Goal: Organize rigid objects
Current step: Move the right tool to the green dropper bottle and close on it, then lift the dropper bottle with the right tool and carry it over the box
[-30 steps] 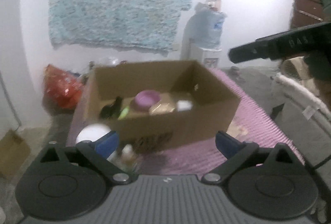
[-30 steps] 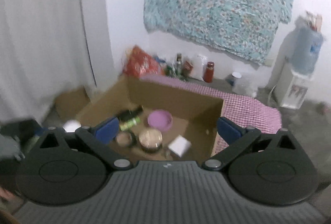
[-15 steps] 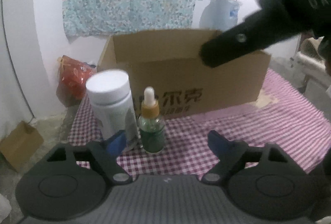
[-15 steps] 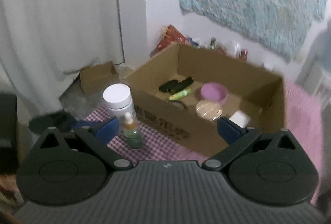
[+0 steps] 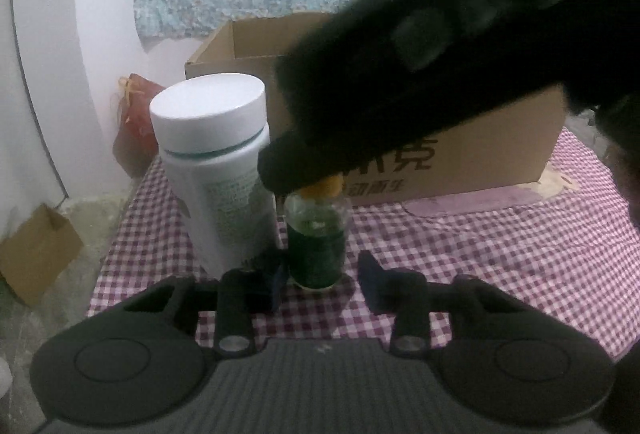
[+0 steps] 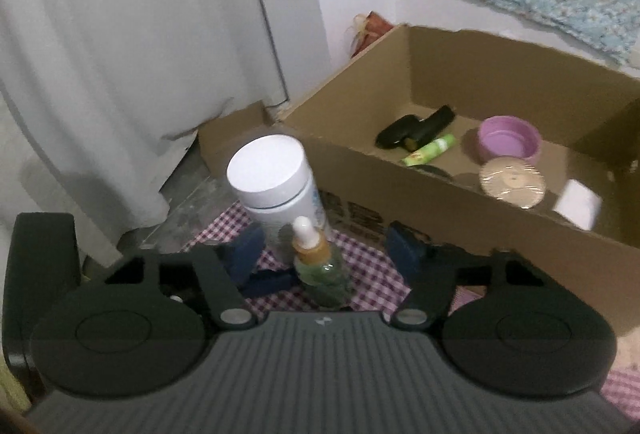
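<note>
A small green dropper bottle (image 5: 318, 246) with an orange collar stands upright on the checked cloth, beside a taller white jar (image 5: 218, 169). My left gripper (image 5: 322, 284) is open, its blue pads either side of the bottle's base without touching. My right gripper (image 6: 322, 246) is open too, hovering over the dropper bottle (image 6: 318, 266) from above, with the white jar (image 6: 276, 189) just beyond. The right gripper's dark body crosses the left wrist view and hides the bottle's top. An open cardboard box (image 6: 424, 193) stands behind.
The box holds a purple bowl (image 6: 510, 139), a round tan lid (image 6: 512, 183), a green tube (image 6: 430, 149), a black object (image 6: 416, 125) and a white block (image 6: 578, 203). A small cardboard box (image 5: 38, 250) and a red bag (image 5: 134, 125) sit on the floor at left.
Both grippers have dropped and closed in on the dropper bottle. The left pads have narrowed around its base. The right gripper moved from above the box to over the bottle.
</note>
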A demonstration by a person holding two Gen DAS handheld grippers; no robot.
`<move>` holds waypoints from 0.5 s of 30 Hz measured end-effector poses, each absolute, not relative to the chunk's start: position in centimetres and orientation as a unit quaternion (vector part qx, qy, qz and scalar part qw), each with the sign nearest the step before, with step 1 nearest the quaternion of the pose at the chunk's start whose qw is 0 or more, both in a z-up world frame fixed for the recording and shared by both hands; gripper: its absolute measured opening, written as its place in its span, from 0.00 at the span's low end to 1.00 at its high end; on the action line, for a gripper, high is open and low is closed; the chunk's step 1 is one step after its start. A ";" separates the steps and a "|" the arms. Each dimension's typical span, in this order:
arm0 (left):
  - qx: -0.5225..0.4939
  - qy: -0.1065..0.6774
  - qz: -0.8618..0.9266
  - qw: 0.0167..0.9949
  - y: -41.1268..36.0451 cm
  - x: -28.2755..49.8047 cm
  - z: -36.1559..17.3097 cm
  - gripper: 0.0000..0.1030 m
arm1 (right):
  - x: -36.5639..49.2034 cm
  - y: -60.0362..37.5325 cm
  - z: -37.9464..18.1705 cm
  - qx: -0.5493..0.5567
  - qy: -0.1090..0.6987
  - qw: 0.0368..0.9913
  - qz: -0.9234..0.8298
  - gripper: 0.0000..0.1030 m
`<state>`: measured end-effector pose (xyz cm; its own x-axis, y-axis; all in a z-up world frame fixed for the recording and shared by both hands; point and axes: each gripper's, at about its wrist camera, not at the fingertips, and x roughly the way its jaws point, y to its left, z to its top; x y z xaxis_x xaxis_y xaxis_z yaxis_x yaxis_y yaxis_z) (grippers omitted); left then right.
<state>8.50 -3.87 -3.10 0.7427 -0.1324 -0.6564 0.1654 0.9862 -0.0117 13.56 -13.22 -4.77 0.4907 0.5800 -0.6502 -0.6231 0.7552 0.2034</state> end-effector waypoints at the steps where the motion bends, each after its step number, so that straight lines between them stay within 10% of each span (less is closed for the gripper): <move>1: 0.024 0.349 -0.084 0.933 -3.8 8.4 -3.1 0.33 | 13.8 -13.0 -5.0 -0.030 0.368 0.861 0.350 0.44; 6: 0.027 0.346 -0.112 0.931 -4.2 8.2 -3.0 0.33 | 14.2 -13.6 -5.5 -0.015 0.381 0.858 0.345 0.21; 15: 0.058 0.354 -0.111 0.927 -5.5 9.5 -3.5 0.33 | 14.6 -15.5 -5.9 0.021 0.392 0.860 0.325 0.20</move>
<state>9.50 -5.48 -3.46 0.7247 -0.1641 -0.6692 0.2469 0.9686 0.0298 14.56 -15.48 -5.95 0.4816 0.5758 -0.6607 -0.5431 0.7877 0.2907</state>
